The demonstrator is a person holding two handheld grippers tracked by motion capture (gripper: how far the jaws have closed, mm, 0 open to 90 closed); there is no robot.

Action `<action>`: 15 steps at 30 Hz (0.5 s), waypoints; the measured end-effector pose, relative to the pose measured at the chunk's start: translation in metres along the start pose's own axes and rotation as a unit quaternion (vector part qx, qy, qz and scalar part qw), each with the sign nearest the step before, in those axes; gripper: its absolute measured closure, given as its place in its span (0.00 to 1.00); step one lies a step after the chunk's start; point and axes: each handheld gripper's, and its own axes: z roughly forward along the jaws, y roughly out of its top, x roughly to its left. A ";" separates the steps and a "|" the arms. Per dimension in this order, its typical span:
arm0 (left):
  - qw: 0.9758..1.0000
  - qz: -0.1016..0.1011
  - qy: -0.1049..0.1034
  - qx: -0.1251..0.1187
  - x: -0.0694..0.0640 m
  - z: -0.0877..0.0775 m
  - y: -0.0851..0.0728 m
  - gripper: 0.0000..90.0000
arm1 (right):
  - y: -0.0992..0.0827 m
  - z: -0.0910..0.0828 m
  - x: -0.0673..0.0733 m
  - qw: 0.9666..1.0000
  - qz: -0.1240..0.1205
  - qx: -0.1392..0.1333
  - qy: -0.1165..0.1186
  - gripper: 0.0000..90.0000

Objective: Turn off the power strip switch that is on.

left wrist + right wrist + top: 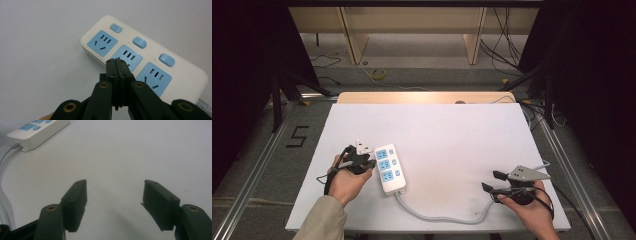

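A white power strip with three blue sockets and three blue switches lies on the left part of the white table. Its grey cable curves along the front edge toward the right. My left gripper sits just left of the strip, and its jaws are shut with nothing between them. In the left gripper view the shut tips hover over the middle socket of the strip. My right gripper rests at the front right, open and empty. Its jaws face bare table, with the strip far off.
The cable runs past the right gripper's left side. Beyond the table's far edge stand wooden furniture legs, loose floor cables and black stand legs. A black "5" marks the floor at the left.
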 end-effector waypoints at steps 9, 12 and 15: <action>1.000 -0.002 -0.002 0.003 0.000 0.002 0.002 1.00 | 0.000 0.000 0.000 1.000 0.001 0.000 0.001 0.41; 1.000 -0.002 -0.003 0.003 0.000 0.003 0.003 1.00 | 0.000 0.000 0.000 1.000 0.001 0.000 0.001 0.41; 1.000 -0.001 -0.003 0.004 0.000 0.003 0.005 1.00 | 0.000 0.000 0.000 1.000 0.001 0.001 0.001 0.41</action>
